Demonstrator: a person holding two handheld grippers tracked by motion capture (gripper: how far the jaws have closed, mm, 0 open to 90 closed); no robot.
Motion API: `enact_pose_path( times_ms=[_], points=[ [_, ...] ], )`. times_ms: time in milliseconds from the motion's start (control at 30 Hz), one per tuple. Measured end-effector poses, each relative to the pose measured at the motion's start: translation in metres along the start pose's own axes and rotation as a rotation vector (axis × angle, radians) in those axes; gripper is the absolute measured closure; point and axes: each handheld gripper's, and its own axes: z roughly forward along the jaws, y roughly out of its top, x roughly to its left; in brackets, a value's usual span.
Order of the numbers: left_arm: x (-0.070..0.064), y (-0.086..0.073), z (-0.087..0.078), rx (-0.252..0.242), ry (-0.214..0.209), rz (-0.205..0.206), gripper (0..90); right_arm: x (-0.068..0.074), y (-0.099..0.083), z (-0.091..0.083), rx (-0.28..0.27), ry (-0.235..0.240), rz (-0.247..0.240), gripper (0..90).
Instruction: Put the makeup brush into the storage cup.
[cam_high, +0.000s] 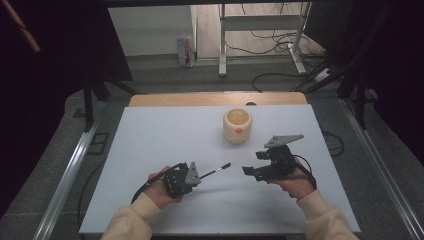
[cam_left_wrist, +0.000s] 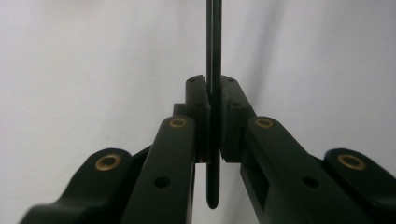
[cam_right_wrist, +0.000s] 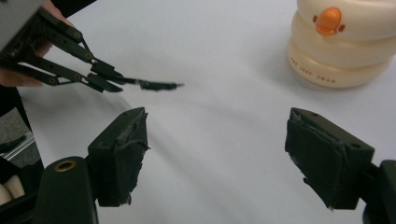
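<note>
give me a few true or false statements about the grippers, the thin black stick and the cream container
1. The left gripper is shut on the thin black stick. True.
2. The right gripper holds the cream container. False: its jaws stand open with nothing between them, and the container sits apart on the table.
3. The stick's free end points toward the right gripper. True.
4. The container lies tipped on its side. False: it stands upright, opening up.
5. The container carries an orange mark on its side. True.
</note>
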Motion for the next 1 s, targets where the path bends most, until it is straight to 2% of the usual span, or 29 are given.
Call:
enact_pose_path(
  times_ms=[67,100,133,233,367,600,1000],
  points=[
    [0.0,-0.001,-0.001,-0.011,0.002,-0.009,85.0,-0.001,-0.006,0.001,0.001,-0.01,-0.002,21.3],
    [0.0,-0.002,-0.001,-0.025,0.0,-0.026,85.0,-0.001,-0.009,0.001,0.006,-0.015,-0.001,20.8],
    [0.001,-0.002,-0.002,-0.018,0.003,-0.017,85.0,-0.002,-0.011,0.001,0.004,-0.022,-0.003,20.8],
    [0.001,-0.006,-0.002,-0.033,-0.002,-0.043,85.0,-0.002,-0.016,0.0,-0.017,-0.04,0.009,20.8],
    [0.005,-0.011,-0.005,-0.032,-0.003,-0.046,85.1,-0.003,-0.021,-0.003,-0.049,-0.058,0.026,20.8],
    [0.009,-0.016,-0.009,-0.058,-0.013,-0.088,85.1,-0.001,-0.032,-0.006,-0.085,-0.086,0.051,20.8],
    [0.013,-0.021,-0.011,-0.094,-0.032,-0.146,85.1,-0.005,-0.043,-0.011,-0.116,-0.095,0.102,19.6]
  ],
)
